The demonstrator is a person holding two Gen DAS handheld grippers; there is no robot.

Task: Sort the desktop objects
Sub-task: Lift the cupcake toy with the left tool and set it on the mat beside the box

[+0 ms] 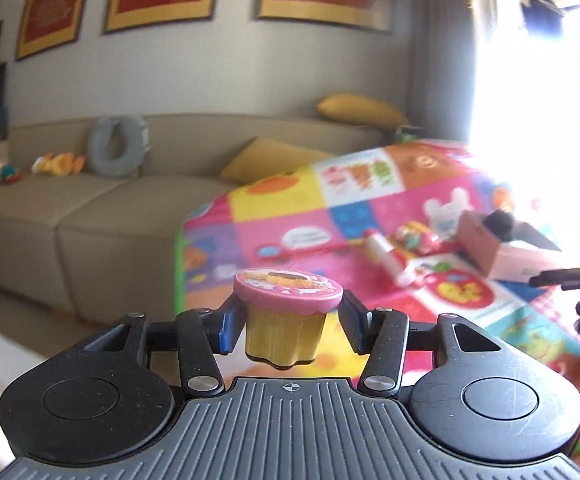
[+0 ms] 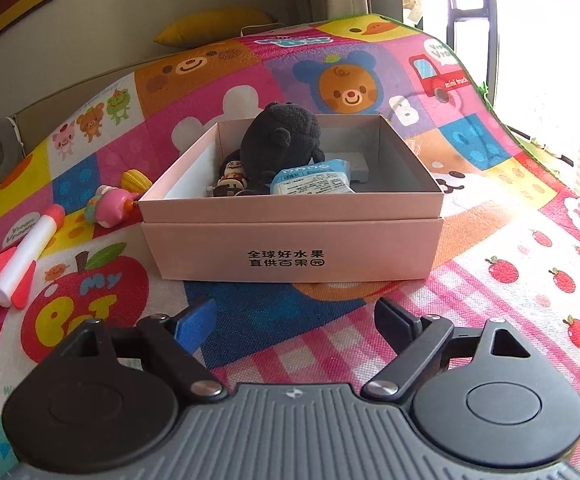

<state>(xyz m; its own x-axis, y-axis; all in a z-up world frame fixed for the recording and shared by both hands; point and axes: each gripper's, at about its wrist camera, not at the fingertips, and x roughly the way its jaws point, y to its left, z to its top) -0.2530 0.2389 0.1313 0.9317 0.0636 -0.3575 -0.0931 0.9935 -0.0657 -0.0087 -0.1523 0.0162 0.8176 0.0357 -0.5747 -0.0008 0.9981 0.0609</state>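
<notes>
Left tool [image 1: 288, 322] clamps the toy cup [image 1: 286, 312], right tool [image 2: 295, 322] gapes empty — pink box [image 2: 293, 254] partly filled, rocket [image 2: 22, 258] and others left

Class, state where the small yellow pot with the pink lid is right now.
In the left wrist view, the yellow pot is held off the mat between the left gripper's fingers.

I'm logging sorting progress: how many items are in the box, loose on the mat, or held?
In the pink box: 4 (black plush, figurine, blue packet, white block)
Loose on the mat: 3 (toy rocket, pink toy, toy corn)
Held in the left claw: 1 (pink-lidded cup)
Total: 8
</notes>
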